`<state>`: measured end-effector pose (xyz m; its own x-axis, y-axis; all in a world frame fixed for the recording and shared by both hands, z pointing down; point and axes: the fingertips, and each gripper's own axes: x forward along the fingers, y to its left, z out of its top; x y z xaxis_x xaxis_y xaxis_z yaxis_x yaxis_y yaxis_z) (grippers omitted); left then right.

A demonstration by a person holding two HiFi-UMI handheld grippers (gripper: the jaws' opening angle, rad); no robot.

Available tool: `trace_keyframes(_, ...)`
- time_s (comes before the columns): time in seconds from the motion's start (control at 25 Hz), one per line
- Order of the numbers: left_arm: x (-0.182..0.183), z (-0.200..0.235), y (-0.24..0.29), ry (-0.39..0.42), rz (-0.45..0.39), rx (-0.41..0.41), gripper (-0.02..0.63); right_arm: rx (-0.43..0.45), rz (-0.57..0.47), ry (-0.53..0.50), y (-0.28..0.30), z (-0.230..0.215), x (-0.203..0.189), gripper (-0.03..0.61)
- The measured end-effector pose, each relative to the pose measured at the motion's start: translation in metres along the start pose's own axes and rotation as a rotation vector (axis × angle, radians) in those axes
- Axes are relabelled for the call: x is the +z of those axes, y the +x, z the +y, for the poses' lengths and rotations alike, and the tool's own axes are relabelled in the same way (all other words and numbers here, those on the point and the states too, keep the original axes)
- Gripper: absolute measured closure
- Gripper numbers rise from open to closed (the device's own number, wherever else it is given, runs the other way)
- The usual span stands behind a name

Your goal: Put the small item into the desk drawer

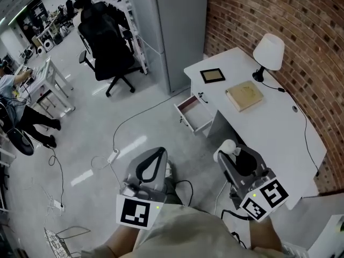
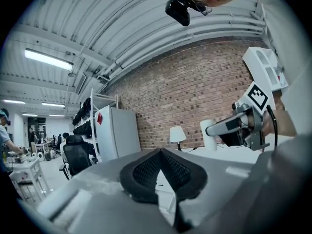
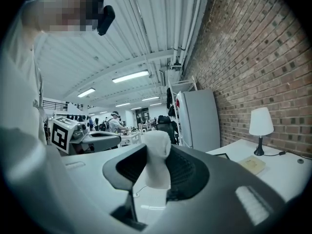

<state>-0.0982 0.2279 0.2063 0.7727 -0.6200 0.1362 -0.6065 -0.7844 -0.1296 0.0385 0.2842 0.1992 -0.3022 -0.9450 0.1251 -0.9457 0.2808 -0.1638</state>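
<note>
Right claw (image 1: 234, 153): clamped on small white item (image 1: 228, 146). Left claw (image 1: 160, 151): together, empty. Drawer (image 1: 194, 113): open, 11 o'clock from item, under counter (image 1: 269, 128).

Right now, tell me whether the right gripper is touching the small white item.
Touching. The right gripper view shows the pads of the right gripper pinching the small white item aloft.

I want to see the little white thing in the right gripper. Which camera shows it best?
The right gripper view. The white item stands big in the middle, pinched by the right gripper. The head view shows it small, from above; the left gripper view shows it off to the side.
</note>
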Motion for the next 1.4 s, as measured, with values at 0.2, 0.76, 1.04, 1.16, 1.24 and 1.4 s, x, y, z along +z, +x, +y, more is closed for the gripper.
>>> trace_keyframes(0.2, -0.007, 0.056, 0.051, -0.027, 0.024, -0.029, 0.611, -0.034, 0.047, 0.018, 0.071, -0.024, 0.006, 0.449)
trace_keyframes(0.76, -0.041, 0.217, 0.202, -0.052, 0.099, -0.154, 0.611, -0.171, 0.171, 0.047, 0.281, -0.109, 0.000, 0.448)
trace_keyframes(1.04, -0.078, 0.249, 0.255, -0.018, 0.152, -0.211, 0.611, -0.251, 0.251, 0.085, 0.333, -0.156, -0.036, 0.448)
trace_keyframes(1.16, -0.093, 0.254, 0.278, -0.026, 0.174, -0.207, 0.611, -0.279, 0.298, 0.105, 0.349, -0.180, -0.058, 0.448)
trace_keyframes(1.24, -0.104, 0.259, 0.293, -0.026, 0.190, -0.199, 0.611, -0.291, 0.331, 0.121, 0.360, -0.197, -0.077, 0.448)
trace_keyframes(1.4, -0.134, 0.268, 0.328, -0.052, 0.239, -0.171, 0.611, -0.312, 0.397, 0.147, 0.383, -0.237, -0.120, 0.448)
